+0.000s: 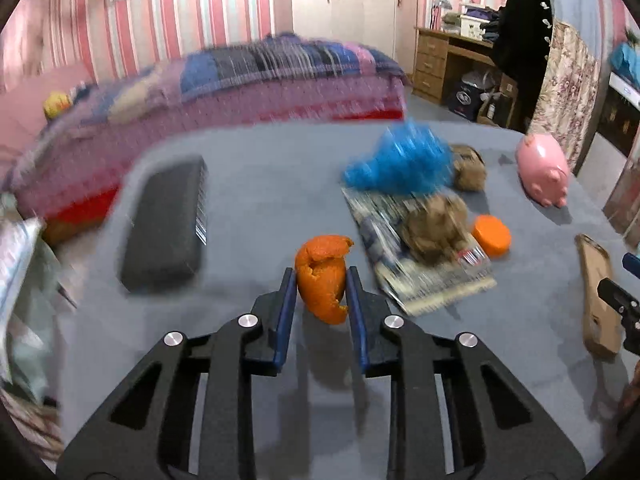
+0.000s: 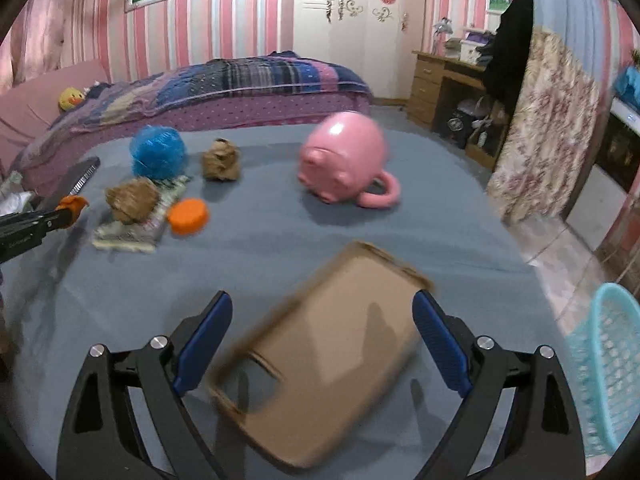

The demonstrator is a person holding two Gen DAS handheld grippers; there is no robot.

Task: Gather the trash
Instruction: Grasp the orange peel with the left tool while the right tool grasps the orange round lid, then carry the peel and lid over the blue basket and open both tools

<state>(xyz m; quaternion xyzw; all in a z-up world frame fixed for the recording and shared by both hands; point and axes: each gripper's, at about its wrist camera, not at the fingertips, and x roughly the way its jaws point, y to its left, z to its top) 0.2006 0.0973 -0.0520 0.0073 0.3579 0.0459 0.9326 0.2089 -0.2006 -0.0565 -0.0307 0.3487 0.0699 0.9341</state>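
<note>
Pinching peel, left hand-held gripper nearly closed; thin rind may slip; right hand-held gripper wide, empty, straddling cardboard.

Pink-striped walls (bedroom) behind a quilted bed.

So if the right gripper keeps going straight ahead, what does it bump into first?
Probably the flat brown cardboard piece lying on the table: it sits straight ahead of the open right gripper, between its fingers. The pink pig mug is farther back.
</note>
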